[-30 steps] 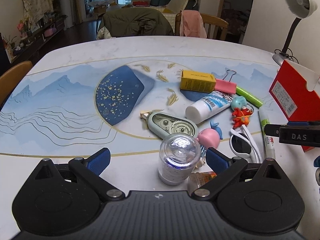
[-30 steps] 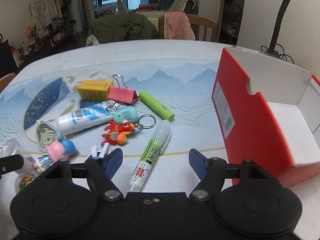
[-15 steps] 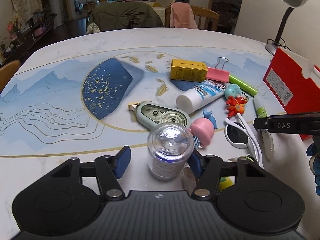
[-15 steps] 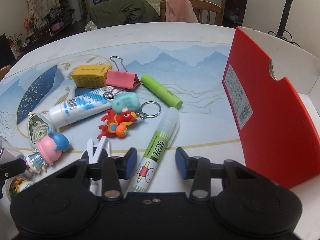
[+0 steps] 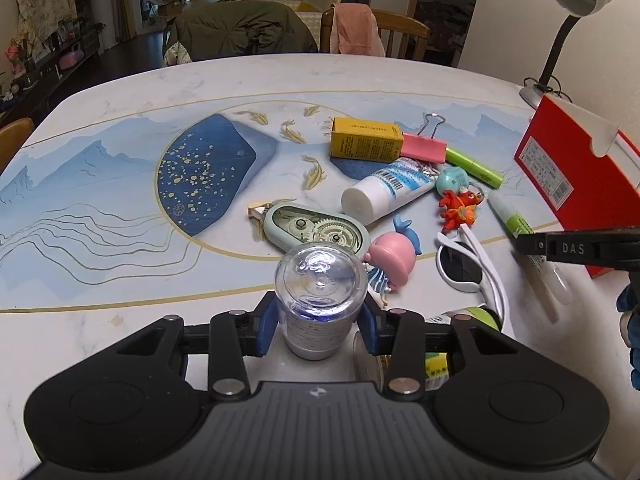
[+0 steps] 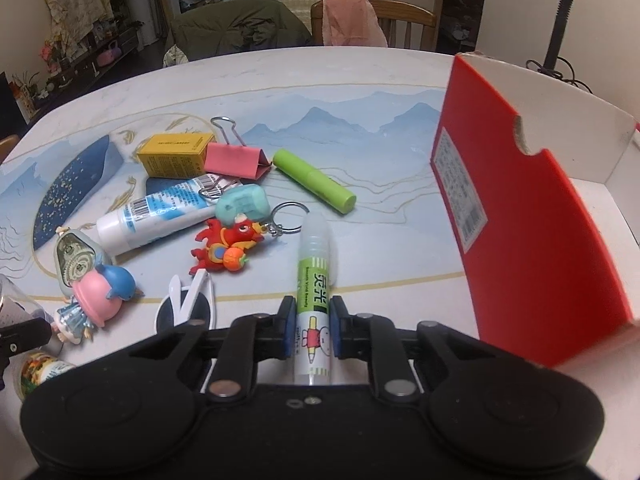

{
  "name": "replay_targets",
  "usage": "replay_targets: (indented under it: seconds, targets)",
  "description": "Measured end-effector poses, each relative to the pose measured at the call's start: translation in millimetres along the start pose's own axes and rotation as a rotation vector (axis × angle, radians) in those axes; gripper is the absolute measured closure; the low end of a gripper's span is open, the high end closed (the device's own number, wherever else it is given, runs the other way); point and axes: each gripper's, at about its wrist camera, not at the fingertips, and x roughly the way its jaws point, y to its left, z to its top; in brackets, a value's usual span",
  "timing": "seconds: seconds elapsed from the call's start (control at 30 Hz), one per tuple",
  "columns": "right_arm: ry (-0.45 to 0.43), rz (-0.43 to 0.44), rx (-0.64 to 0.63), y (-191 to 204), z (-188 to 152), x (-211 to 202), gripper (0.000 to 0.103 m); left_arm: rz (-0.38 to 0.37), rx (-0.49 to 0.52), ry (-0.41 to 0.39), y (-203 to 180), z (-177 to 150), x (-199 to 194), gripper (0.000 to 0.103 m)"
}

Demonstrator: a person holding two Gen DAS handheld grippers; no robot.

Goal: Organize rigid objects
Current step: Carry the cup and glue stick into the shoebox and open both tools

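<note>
My left gripper (image 5: pixel 320 326) is shut on a clear round jar (image 5: pixel 320 296) that stands on the table near its front edge. My right gripper (image 6: pixel 313 328) is shut on a glue stick (image 6: pixel 316 280) with a green label, lying on the table and pointing away from me. The red box (image 6: pixel 532 216) with a white inside stands open just right of the right gripper. The glue stick (image 5: pixel 532 248) and the right gripper's arm also show at the right of the left wrist view.
Loose items lie between the grippers: yellow box (image 5: pixel 366 138), pink binder clip (image 5: pixel 424 147), white tube (image 5: pixel 388 190), green highlighter (image 6: pixel 314 181), red keychain figure (image 6: pixel 226 244), white sunglasses (image 5: pixel 470 270), pink-and-blue toy (image 5: pixel 390 256), correction tape (image 5: pixel 316 232). A lamp (image 5: pixel 568 8) stands far right.
Both grippers have closed: the left onto the clear jar, the right onto the glue stick. Both moved forward a little over their objects.
</note>
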Motion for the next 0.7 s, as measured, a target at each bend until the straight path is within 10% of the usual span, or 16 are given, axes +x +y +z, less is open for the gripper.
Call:
replay_targets:
  seconds: [0.7]
  targets:
    - [-0.142,0.058,0.1,-10,-25,-132,0.086,-0.153,-0.008,-0.081,-23,16,-108,0.062]
